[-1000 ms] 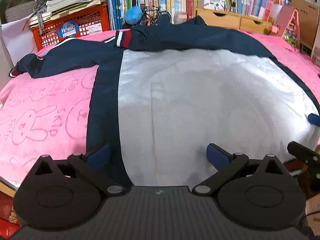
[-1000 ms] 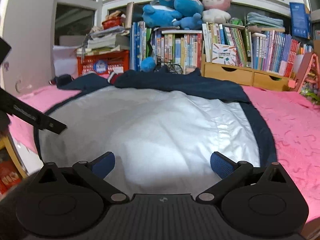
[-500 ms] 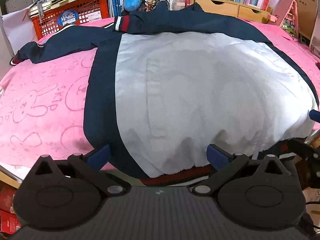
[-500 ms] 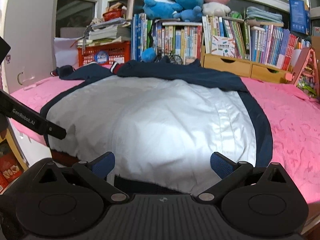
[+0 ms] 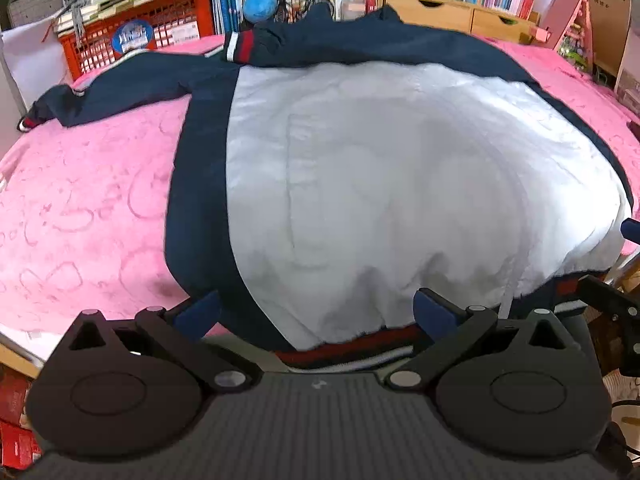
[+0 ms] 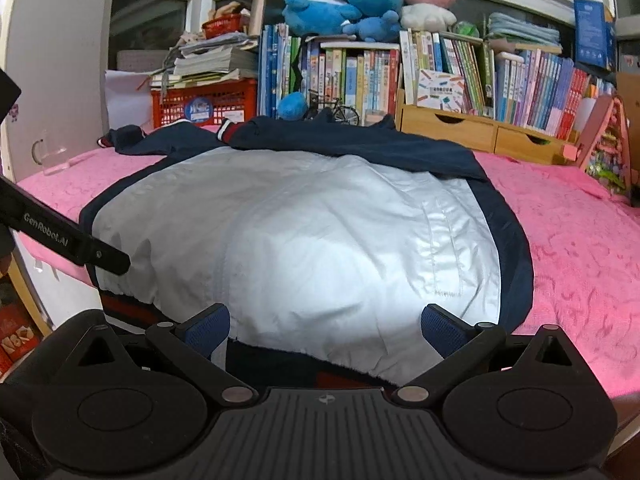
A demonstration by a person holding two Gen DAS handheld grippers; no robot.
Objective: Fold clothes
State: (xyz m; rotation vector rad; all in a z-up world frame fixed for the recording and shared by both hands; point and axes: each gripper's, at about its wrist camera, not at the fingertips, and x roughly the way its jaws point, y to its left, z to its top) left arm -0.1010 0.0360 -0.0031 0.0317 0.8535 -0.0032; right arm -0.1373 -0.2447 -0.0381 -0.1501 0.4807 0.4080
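Navy-and-silver jacket (image 5: pixel 400 184) lies spread on pink blanket (image 5: pixel 88 208); left gripper (image 5: pixel 316 312) and right gripper (image 6: pixel 326 326), fingers spread apart, straddle its striped hem (image 5: pixel 360 350) without gripping it.

One jacket (image 5: pixel 400 184) lies on one pink blanket (image 5: pixel 80 200), with two sleeves showing — one stretched left (image 5: pixel 120 88), one folded across the top (image 5: pixel 360 46). Two claws are in view, the left claw (image 5: pixel 316 314) and the right claw (image 6: pixel 326 326), each with two blue pads. Behind stand one red crate (image 6: pixel 208 100), two wooden drawers (image 6: pixel 480 132) and four plush toys (image 6: pixel 360 0) — three blue, one pink. One small blue ball (image 6: pixel 292 106) sits beside one toy bicycle (image 6: pixel 340 110).
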